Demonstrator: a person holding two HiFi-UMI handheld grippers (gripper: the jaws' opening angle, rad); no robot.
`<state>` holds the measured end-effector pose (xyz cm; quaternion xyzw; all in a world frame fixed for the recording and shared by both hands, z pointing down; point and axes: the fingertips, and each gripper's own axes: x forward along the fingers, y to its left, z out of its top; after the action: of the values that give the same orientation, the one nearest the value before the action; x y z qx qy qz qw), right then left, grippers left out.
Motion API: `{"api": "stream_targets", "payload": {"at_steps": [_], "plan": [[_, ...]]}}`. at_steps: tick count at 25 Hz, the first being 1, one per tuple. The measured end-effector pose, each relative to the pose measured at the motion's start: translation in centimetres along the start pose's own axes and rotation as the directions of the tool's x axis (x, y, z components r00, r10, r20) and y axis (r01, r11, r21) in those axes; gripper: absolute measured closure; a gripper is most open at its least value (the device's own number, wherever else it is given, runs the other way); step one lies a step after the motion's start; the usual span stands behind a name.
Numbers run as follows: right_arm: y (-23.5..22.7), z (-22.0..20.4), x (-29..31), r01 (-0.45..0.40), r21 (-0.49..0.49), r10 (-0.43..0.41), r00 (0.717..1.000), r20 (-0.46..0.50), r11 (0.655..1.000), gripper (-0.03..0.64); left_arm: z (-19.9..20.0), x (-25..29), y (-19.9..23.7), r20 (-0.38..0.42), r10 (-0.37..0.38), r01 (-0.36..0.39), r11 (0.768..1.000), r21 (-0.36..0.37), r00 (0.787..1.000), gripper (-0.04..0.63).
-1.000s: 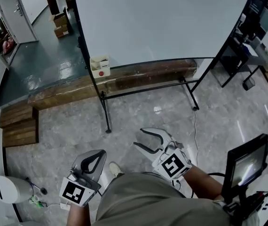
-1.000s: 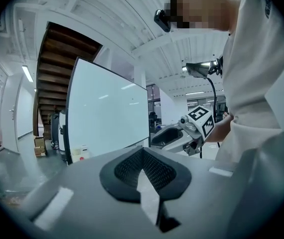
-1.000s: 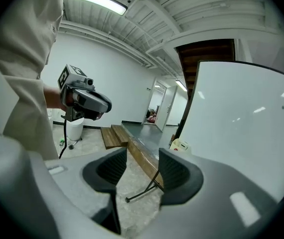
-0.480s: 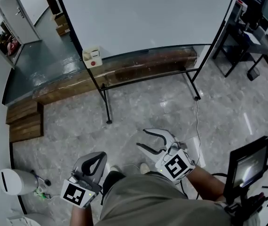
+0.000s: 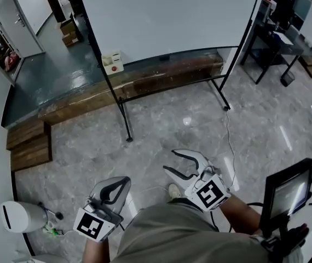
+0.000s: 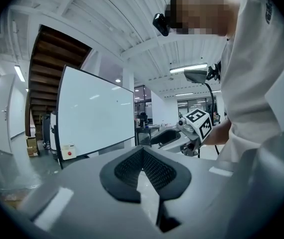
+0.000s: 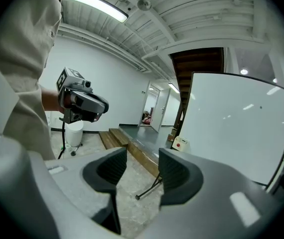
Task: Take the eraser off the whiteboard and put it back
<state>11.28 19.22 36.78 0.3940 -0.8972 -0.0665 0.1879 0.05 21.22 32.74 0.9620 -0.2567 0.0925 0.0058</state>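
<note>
The whiteboard (image 5: 167, 15) stands on a black wheeled frame (image 5: 122, 114) across the stone floor from me, and also shows in the left gripper view (image 6: 94, 113) and the right gripper view (image 7: 236, 123). No eraser is plain on its face. A small white box with a red spot (image 5: 112, 63) sits by its lower left corner. My left gripper (image 5: 124, 181) hangs low near my body, jaws shut and empty (image 6: 143, 151). My right gripper (image 5: 169, 161) is open and empty (image 7: 143, 158), pointing toward the board, far short of it.
A long wooden step (image 5: 145, 84) runs under the board. A white bin (image 5: 16, 217) stands at lower left, a monitor on a stand (image 5: 284, 193) at lower right. Desks and chairs (image 5: 276, 34) crowd the upper right. A cable (image 5: 227, 136) trails on the floor.
The view has shifted: the board and its frame now sit a little further left and higher. Both grippers stay low near my body, left shut and right open.
</note>
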Motion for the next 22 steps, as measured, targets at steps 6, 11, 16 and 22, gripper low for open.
{"api": "stream_targets", "payload": {"at_steps": [6,11,16,22], "plan": [[7.7,2.6,2.0,0.017,0.000,-0.017,1.000,-0.014,1.000,0.423,-3.4,-8.5,0.9,-0.009,-0.001,0.001,0.999,-0.037,1.000,0.591],[12.4,4.9,2.3,0.049,0.006,-0.049,0.999,-0.009,0.999,0.423,-3.9,-13.7,1.2,0.011,0.003,-0.003,1.000,-0.012,1.000,0.591],[16.1,6.1,1.8,0.089,0.006,-0.089,0.996,-0.027,0.996,0.425,-5.0,-17.2,0.7,0.029,-0.039,0.039,0.999,-0.004,0.999,0.591],[19.0,7.0,1.1,0.092,0.012,-0.091,0.995,-0.041,0.996,0.428,-5.8,-19.2,0.1,0.024,-0.064,0.065,0.998,-0.013,0.998,0.591]]}}
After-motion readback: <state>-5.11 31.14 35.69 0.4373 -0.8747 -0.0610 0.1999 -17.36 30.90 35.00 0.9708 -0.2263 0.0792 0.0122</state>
